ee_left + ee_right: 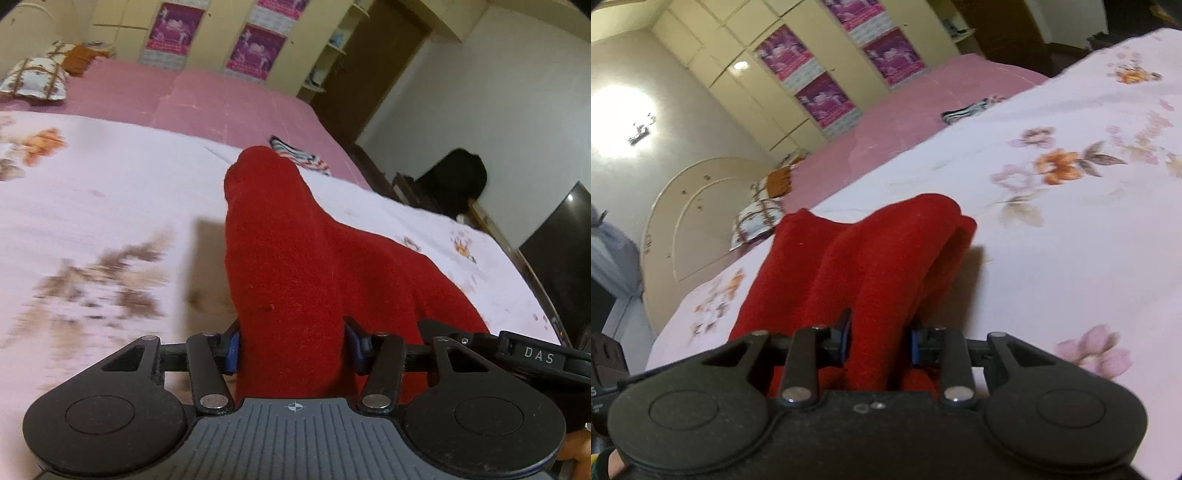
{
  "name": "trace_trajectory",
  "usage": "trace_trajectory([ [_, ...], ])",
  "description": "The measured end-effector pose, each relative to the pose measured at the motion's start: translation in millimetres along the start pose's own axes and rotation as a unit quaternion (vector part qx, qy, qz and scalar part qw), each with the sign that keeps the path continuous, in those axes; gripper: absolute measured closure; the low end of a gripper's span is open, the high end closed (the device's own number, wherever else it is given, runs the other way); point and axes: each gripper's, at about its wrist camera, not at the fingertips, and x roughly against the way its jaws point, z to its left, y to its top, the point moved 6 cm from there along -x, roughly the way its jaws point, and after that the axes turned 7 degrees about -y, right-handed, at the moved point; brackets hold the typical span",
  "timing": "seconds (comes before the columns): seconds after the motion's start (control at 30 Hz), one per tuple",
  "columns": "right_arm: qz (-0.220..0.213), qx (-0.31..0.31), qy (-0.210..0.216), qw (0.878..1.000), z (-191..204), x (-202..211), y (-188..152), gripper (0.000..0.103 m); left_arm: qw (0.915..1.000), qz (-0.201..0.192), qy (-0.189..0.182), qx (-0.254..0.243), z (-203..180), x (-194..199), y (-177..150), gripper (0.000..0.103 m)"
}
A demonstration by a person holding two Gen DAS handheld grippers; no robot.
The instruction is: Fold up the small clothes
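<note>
A red knitted garment (288, 251) hangs bunched in front of me over the floral bedsheet (92, 206). My left gripper (291, 347) is shut on one thick fold of it, blue pads pressed to each side. My right gripper (879, 341) is shut on another part of the same red garment (871, 251), which drapes forward in folds over the floral bedsheet (1071, 240). The right gripper's black body also shows at the right edge of the left wrist view (532, 354).
A small striped cloth (301, 155) lies near the pink sheet (221, 99), also in the right wrist view (971, 109). Pillows (35, 79) lie at the bed's head. Cream wardrobes with purple posters (812, 74) stand behind. A dark screen (561, 258) stands beside the bed.
</note>
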Motion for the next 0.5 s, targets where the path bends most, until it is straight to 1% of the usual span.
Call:
trace_trajectory([
  [0.2, 0.01, 0.016, 0.038, 0.999, 72.5, -10.7, -22.5, 0.075, 0.9991, -0.022, 0.036, -0.001, 62.5, 72.4, 9.4, 0.05],
  [0.33, 0.028, 0.023, 0.064, 0.997, 131.6, -32.8, -48.0, 0.075, 0.9969, -0.036, 0.07, 0.011, 120.0, 117.9, 14.3, 0.05],
  [0.43, 0.042, 0.027, 0.081, 0.996, 174.2, -56.0, -64.0, 0.075, 0.995, -0.042, 0.089, 0.017, 161.6, 138.6, 15.7, 0.05],
  [0.5, 0.046, 0.03, 0.086, 0.995, 195.6, -69.8, -72.2, 0.075, 0.9941, -0.043, 0.097, 0.021, 184.0, 144.0, 16.5, 0.05],
])
